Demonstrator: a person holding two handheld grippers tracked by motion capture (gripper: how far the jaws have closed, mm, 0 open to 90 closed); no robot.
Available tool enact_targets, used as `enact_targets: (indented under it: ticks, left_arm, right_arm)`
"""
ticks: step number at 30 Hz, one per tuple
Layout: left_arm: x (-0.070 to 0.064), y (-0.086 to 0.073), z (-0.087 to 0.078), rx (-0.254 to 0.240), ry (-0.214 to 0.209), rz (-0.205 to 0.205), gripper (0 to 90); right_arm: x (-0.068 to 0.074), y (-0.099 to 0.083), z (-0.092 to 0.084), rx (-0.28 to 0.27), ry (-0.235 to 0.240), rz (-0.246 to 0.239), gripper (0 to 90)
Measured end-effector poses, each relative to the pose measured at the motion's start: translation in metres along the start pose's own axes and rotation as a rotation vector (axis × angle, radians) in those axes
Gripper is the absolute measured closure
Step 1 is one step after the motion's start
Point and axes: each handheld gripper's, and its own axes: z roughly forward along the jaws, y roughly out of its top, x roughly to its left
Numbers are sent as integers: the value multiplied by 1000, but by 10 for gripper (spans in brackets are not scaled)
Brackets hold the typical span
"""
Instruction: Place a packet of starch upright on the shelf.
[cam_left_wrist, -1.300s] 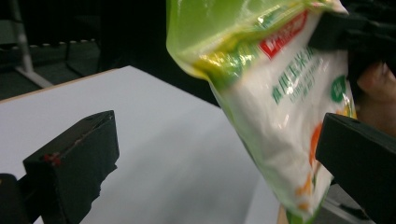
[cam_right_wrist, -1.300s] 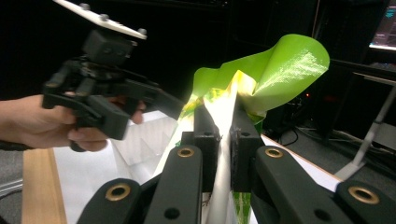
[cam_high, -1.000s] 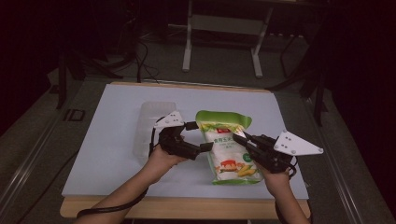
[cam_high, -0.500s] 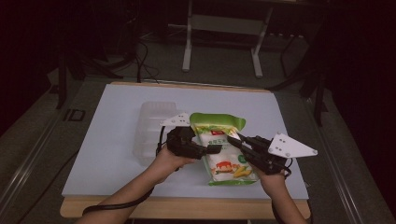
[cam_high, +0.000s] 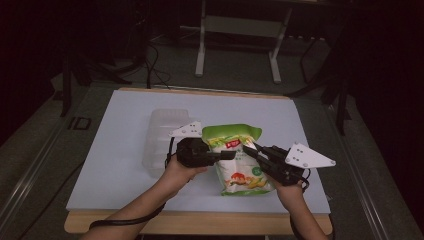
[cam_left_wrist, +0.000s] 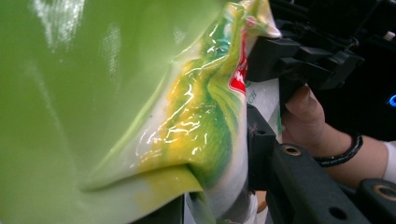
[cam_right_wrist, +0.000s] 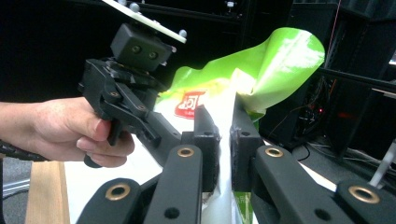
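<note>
Gripping the snack bag (cam_high: 237, 159) from both sides, the left gripper (cam_high: 227, 155) had just been closing onto its edge, while the right gripper (cam_high: 248, 150) was clamped opposite; opening it remained undone, I judged.

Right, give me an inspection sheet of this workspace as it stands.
Surface: white table top on a wooden base.
Job's things: green snack bag, held up between both claws.
Clutter: clear plastic tray, left of the bag.
Grippers: left claw has just been closing, pads now pinching the bag's left edge; right claw shut on its right edge.
Cables: black lead trailing from the left forearm.
Surroundings: dark room, metal stand behind the table.
</note>
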Motion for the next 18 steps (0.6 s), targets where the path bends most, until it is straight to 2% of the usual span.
enact_targets:
  ticks: [2, 6, 9, 12, 14, 16, 18]
  left_arm:
    - [-1, 0, -1, -4, 6, 23, 758]
    - [-4, 1, -2, -10, 30, 93, 766]
    - [-2, 3, -4, -9, 17, 105, 772]
    - [-2, 7, -6, 7, 17, 135, 774]
    - [-2, 10, -9, 11, 18, 160, 797]
    - [-2, 13, -11, 15, 22, 194, 799]
    - [-1, 16, -13, 25, 21, 219, 799]
  right_arm:
    - [0, -1, 0, 5, -11, -12, 843]
    - [0, -1, 0, -4, -12, -10, 834]
    - [-1, 0, 0, -8, -3, -4, 818]
    - [-1, 1, -1, -9, -1, -7, 797]
    - [-1, 2, -2, -17, -7, 2, 750]
    - [-4, 4, -5, -28, 7, 40, 708]
    - [-6, 4, -6, -43, 14, 55, 637]
